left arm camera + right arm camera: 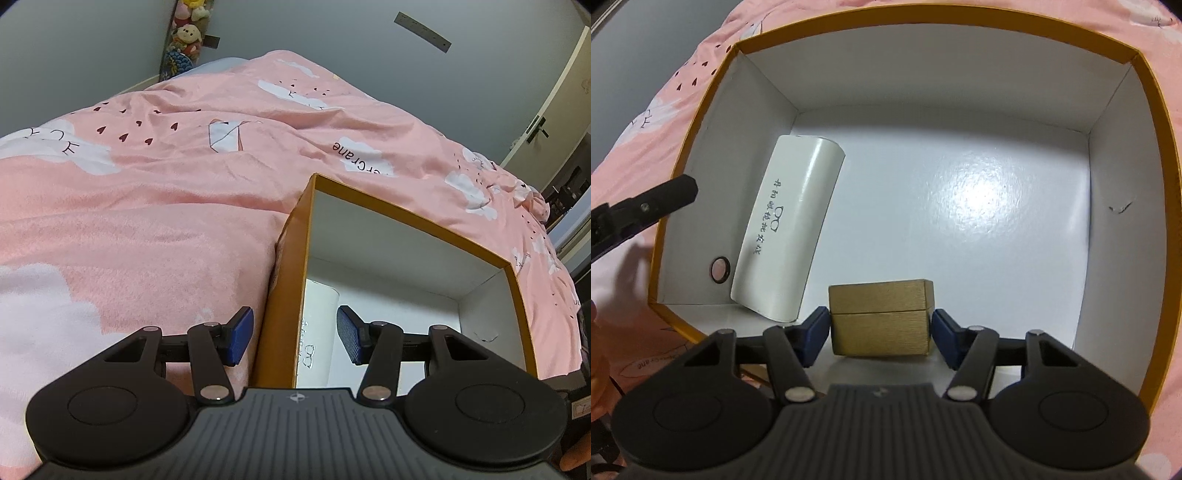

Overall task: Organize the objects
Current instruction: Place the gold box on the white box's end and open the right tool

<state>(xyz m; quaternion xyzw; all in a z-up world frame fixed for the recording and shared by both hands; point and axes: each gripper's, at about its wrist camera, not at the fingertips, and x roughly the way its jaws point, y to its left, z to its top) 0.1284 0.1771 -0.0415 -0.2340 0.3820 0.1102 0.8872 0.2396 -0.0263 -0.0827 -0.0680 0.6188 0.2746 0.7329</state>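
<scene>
1. while your right gripper (880, 330) hangs inside the box (1123, 51), pointing steeply down, its blue pads (816, 330) flank the gold case (881, 317); there's a thin gap on each side, so the jaws are apart and not pressing it.
2. gold case sits on the white box floor near the front wall, lid seam level, resting on its own.
3. white case (790, 229) lies flat along the box's left wall, slightly angled, black lettering and a glasses logo on top; well left of the gold case, not touching it.
4. a round black-rimmed hole (720, 270) shows in the left wall, just beside the white case.
5. your left gripper (293, 338) straddles the box's left wall (284, 295): one pad (240, 334) outside over the bedding, the other inside. jaws are spread, neither pad touching the wall, nothing held.
6. its black finger (665, 195) shows at the wall in the right view.
7. box rests on a pink duvet (147, 206) with clouds and hearts.
</scene>
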